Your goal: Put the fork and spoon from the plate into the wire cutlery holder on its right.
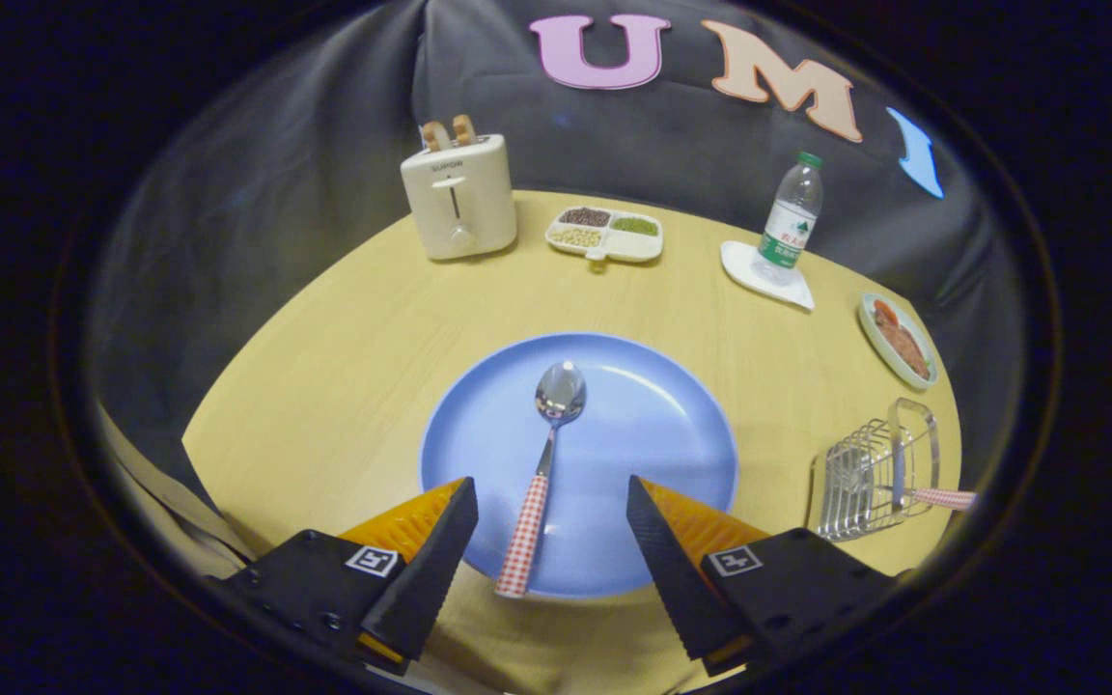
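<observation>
Gripper (550, 526) fingers spread wide apart, gripping nothing, hanging over the near rim of the round blue plate (653, 425) on the pale wooden tabletop (344, 367). Metal spoon with red-and-white checked handle (542, 473) lies on the plate, bowl pointing away, handle running back between the two fingers with its end just past the plate's near edge. Neither finger touches it. Silver wire cutlery holder (870, 473) sits right of the plate, near but apart; a utensil with a matching checked handle (942, 498) already sits in it, handle sticking out to the right, its head end too hidden by the wires to identify. Beyond the plate: cream two-slot toaster with bread in the slots (459, 193), white divided tray of beans (604, 234), clear plastic bottle with green cap (792, 220) standing on a white coaster (766, 275), small pale-green dish of food (896, 340) at the far right
</observation>
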Available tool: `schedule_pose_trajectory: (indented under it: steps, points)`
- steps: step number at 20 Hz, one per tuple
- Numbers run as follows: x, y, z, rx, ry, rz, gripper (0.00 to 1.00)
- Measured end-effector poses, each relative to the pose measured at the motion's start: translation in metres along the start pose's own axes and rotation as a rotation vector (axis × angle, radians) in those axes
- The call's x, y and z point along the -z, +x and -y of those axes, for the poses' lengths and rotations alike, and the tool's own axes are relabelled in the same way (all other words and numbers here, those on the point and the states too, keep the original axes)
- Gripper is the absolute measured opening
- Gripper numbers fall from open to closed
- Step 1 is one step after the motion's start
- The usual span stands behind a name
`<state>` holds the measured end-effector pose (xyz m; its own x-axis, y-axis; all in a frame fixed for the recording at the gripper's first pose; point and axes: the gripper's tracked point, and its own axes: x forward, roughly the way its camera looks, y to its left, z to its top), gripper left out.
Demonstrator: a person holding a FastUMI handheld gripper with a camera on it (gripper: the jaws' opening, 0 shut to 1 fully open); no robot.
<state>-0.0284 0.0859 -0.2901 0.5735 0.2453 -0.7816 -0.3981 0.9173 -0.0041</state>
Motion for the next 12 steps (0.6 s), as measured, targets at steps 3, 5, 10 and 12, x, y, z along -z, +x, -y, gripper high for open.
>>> schedule_pose_trajectory:
  steps: [3,5,10,12]
  points:
    - [0.009,0.008,-0.002,0.018,-0.005,-0.042,0.97]
    - [0.014,0.01,-0.003,0.024,-0.004,-0.066,0.85]
    - [0.02,0.015,-0.011,0.016,-0.02,-0.112,0.56]
    - [0.022,0.017,-0.007,0.037,-0.03,-0.121,0.45]
